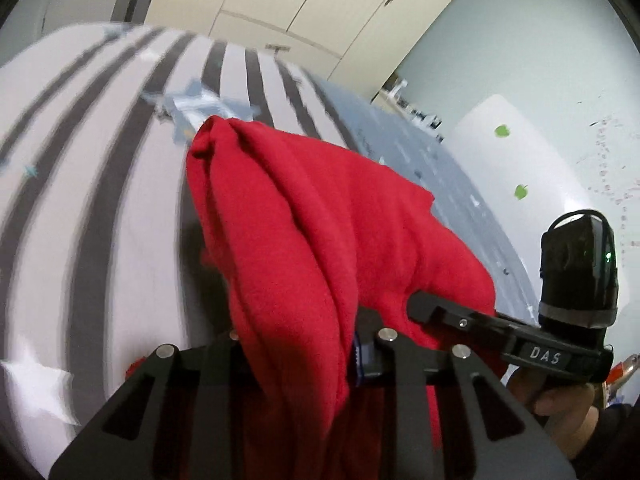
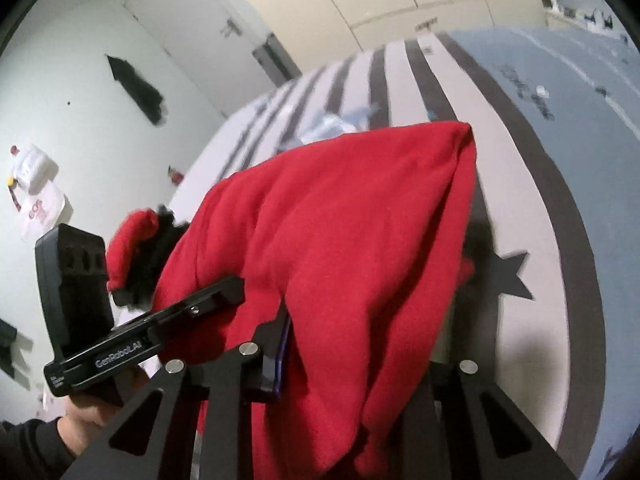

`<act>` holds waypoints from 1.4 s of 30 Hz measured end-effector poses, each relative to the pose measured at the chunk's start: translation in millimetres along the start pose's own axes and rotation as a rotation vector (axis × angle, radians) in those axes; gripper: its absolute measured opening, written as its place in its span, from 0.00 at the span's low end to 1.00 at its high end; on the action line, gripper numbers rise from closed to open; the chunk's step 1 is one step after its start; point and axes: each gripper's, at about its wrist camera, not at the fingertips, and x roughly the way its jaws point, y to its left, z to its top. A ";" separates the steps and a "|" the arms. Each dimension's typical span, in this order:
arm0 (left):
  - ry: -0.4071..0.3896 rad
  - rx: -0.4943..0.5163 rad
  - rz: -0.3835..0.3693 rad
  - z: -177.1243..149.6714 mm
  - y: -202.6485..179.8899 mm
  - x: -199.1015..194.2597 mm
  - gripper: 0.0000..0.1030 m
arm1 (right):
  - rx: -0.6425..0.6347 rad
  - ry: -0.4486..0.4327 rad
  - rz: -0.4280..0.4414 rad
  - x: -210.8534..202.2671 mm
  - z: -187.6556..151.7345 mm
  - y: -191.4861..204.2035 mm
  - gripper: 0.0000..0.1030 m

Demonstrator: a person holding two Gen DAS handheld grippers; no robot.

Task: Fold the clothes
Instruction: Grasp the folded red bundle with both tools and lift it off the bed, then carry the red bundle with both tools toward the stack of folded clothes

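Observation:
A red garment [image 1: 320,232] hangs bunched between both grippers, held up above a striped bedcover [image 1: 100,200]. My left gripper [image 1: 304,344] is shut on the red garment, whose cloth drapes over and hides the fingertips. My right gripper [image 2: 344,356] is shut on the same red garment [image 2: 340,220], its fingertips also buried in cloth. The right gripper also shows in the left wrist view [image 1: 424,308], clamped on the garment's edge. The left gripper shows in the right wrist view [image 2: 224,292], close beside it. The garment's far end droops toward the bed.
The bed has a white and dark-grey striped cover [image 2: 500,184] with a star print [image 2: 512,276]. A pale blue cloth [image 1: 200,108] lies on it further off. Cream wardrobe doors [image 1: 304,4] stand behind. A grey-blue mat [image 2: 580,92] borders the bed.

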 end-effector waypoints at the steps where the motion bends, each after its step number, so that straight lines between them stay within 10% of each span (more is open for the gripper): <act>1: -0.009 0.009 0.004 10.0 4.8 -13.0 0.23 | -0.010 -0.011 -0.001 0.6 2.4 17.7 0.22; 19: -0.049 -0.017 0.273 125.3 302.8 -273.7 0.23 | -0.065 0.032 0.238 184.8 73.2 385.2 0.22; 26: -0.003 -0.070 0.293 124.0 375.2 -278.3 0.23 | -0.072 0.101 0.231 249.5 59.4 432.8 0.22; 42: 0.051 -0.087 0.323 108.0 387.3 -261.1 0.26 | -0.082 0.188 0.196 272.3 57.4 435.1 0.23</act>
